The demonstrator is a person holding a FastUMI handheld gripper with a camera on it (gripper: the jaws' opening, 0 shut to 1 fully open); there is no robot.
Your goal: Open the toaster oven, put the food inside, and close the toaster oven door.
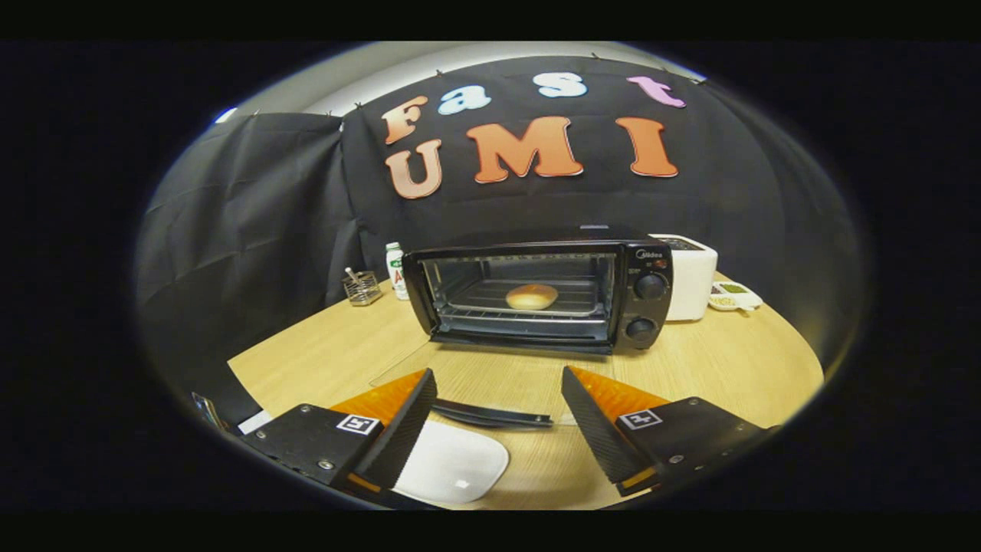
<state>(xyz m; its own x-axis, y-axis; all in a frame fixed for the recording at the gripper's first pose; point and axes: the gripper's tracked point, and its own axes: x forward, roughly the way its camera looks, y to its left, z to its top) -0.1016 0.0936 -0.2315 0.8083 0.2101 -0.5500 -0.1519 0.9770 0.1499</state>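
Done: toaster oven [536, 291] open, bun [531, 296] on its rack | Gripper [498, 429]: fingers spread, empty, in front of lowered glass door [490, 387] | Left: close the door

Strong fisheye bend, curving the wooden table [713, 360] toward the edges. Dim overall, with dark vignetting around the rim. Soft overhead light, brightest on the tabletop and on a glossy white plate [452, 464] showing a small glare spot. Warm glow inside the toaster oven [536, 295]. Slightly soft focus throughout; faint shadows beneath the oven.
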